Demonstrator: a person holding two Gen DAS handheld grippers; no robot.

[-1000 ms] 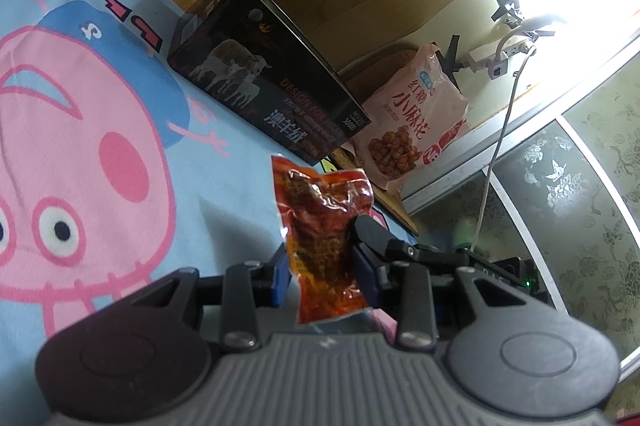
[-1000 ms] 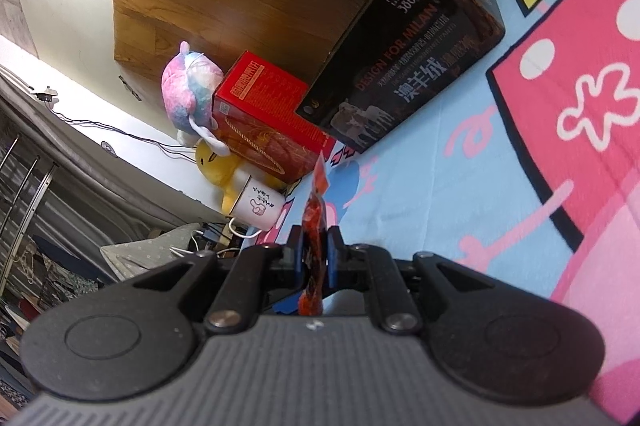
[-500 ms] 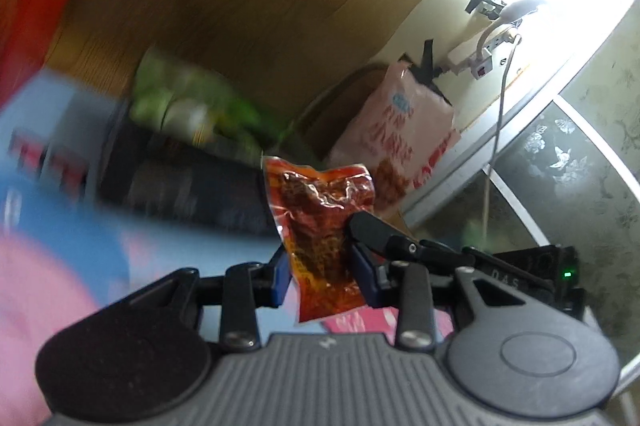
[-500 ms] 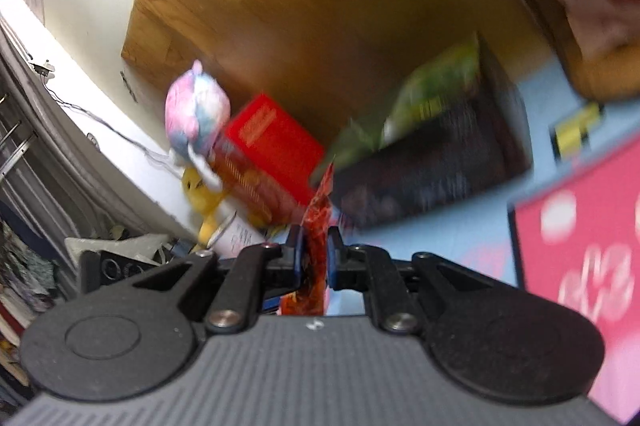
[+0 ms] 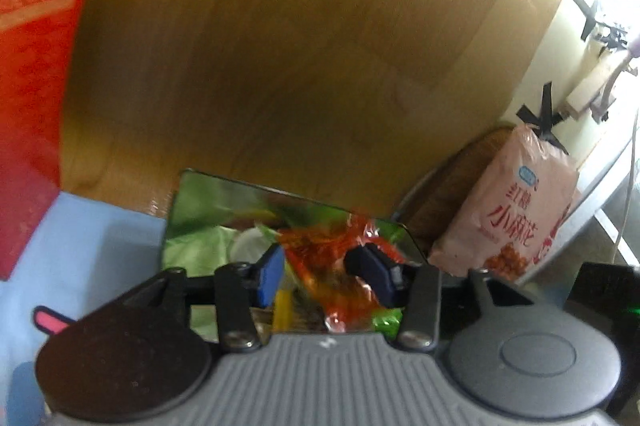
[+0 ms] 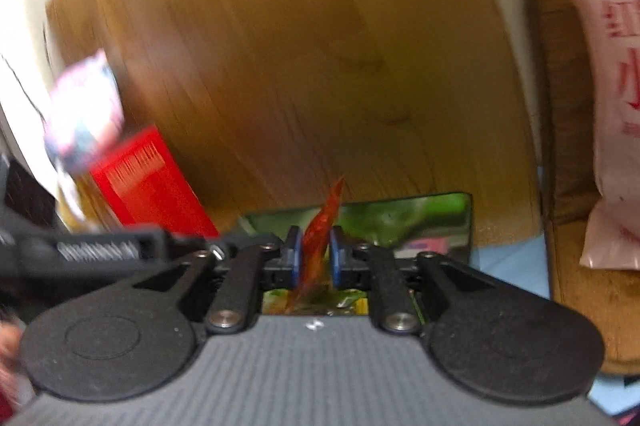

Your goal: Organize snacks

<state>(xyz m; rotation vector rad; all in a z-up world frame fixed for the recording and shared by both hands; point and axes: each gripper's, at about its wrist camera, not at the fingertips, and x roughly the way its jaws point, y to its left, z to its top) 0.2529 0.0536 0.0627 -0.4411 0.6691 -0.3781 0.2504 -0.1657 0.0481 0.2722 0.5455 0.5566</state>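
Observation:
My left gripper hangs over the open dark box that holds green snack packs. Its jaws stand wide apart, and a red snack packet lies loose between them, tilted and blurred, over the box contents. My right gripper is over the same box, its jaws a little apart around a thin red snack packet seen edge-on; the pads do not press on it.
A red box stands left of the dark box, also in the right wrist view. A pink snack bag leans in a wooden tray at the right. A wooden headboard rises behind. Blue cartoon bedsheet below.
Both grippers moved from above the bedsheet to over the open box. Both jaws opened; the left's red packet has tipped and slipped loose, the right's is no longer clamped.

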